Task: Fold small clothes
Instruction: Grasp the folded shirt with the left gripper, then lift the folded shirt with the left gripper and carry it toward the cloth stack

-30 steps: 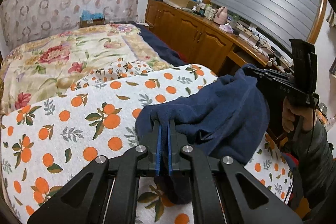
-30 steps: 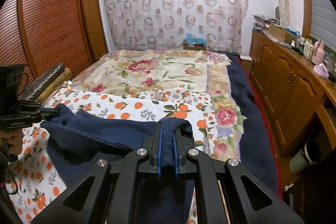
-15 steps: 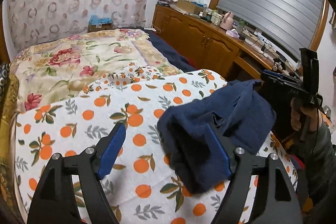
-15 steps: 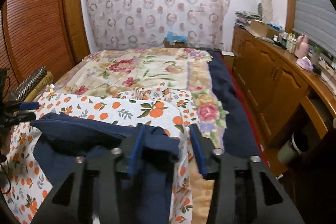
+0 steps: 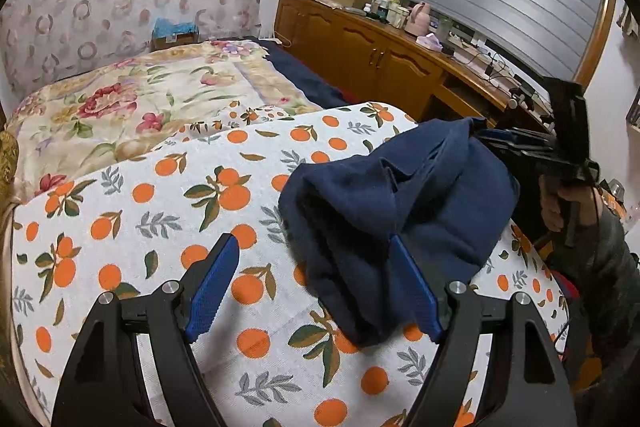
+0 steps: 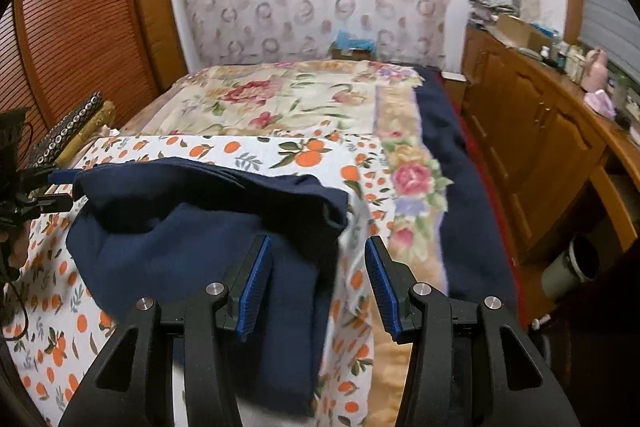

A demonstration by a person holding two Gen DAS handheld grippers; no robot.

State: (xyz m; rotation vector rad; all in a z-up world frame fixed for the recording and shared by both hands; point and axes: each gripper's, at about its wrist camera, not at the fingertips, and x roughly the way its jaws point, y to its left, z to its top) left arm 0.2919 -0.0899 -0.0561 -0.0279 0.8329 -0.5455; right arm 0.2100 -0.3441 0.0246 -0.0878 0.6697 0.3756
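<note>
We see the navy garment [image 5: 400, 203] lying bunched on the orange-print cloth [image 5: 160, 211] covering the bed's near end; our left gripper [image 5: 316, 287] and right gripper [image 6: 316, 283] both gape, grasping nothing; a wooden cabinet [image 6: 532, 139] lines the wall.

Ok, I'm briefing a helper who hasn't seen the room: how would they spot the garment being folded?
Start at the bed, on the white cover printed with oranges at its near end. The navy garment lies there in a loose heap. It is the only plain dark item on that bright print.
</note>
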